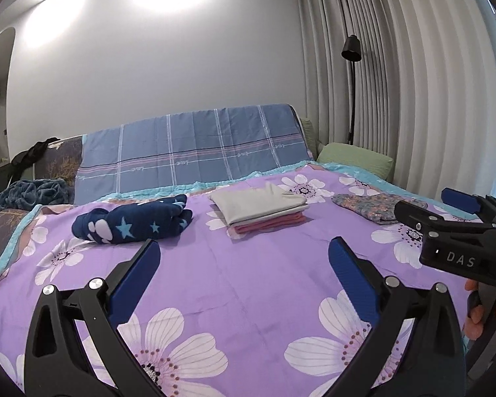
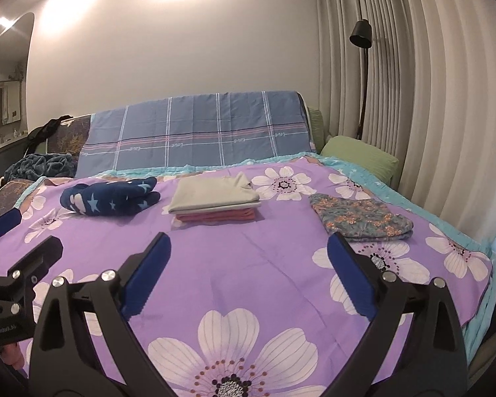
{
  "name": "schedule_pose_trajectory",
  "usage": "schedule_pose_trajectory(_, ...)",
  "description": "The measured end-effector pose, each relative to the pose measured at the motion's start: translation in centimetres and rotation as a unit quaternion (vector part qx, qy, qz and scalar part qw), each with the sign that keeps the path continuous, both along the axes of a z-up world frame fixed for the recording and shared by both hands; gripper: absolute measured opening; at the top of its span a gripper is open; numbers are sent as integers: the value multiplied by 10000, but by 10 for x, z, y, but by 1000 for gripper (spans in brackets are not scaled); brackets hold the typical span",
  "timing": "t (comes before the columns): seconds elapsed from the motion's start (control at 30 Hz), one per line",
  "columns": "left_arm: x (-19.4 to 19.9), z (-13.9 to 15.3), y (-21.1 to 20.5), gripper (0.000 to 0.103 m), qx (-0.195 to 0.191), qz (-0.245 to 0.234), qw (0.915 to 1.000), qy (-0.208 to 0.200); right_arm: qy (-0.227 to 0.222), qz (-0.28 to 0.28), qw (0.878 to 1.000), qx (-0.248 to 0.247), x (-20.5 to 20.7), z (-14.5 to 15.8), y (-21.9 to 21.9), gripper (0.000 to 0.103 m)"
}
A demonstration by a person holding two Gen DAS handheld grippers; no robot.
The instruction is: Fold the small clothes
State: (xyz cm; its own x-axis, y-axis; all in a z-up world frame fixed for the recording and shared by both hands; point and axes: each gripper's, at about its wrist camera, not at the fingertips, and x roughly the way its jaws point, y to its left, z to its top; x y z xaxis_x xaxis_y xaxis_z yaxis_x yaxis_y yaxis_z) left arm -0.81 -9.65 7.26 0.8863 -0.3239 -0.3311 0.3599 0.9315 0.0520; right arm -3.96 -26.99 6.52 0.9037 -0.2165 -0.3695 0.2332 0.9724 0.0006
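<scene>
A folded stack of clothes (image 1: 259, 206) (image 2: 215, 200), grey on top of pink, lies at the far middle of the purple flowered bedspread (image 1: 241, 264) (image 2: 241, 258). A rolled navy star-print garment (image 1: 132, 220) (image 2: 110, 197) lies to its left. A folded floral garment (image 1: 373, 206) (image 2: 360, 216) lies to its right. My left gripper (image 1: 244, 258) is open and empty above the bedspread. My right gripper (image 2: 248, 254) is open and empty too; it also shows at the right edge of the left wrist view (image 1: 446, 211).
A blue plaid sheet (image 1: 195, 152) covers the headboard behind the bed. A green pillow (image 2: 360, 155) sits at the far right, by a black floor lamp (image 2: 362, 66) and grey curtains. A dark blanket (image 1: 33, 192) lies bunched at the far left.
</scene>
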Motion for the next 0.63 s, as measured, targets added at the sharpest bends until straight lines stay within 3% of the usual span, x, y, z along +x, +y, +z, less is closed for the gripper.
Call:
schedule_pose_trajectory(0.23,-8,0,10,102,-131,-8,9999,77,-22,39,10000,-26,-8,2,7,97)
schedule_pose_trajectory(0.63,-9,-7,9,102,19,15,9998,199,60,45,10000,-25,-9,0,9,97)
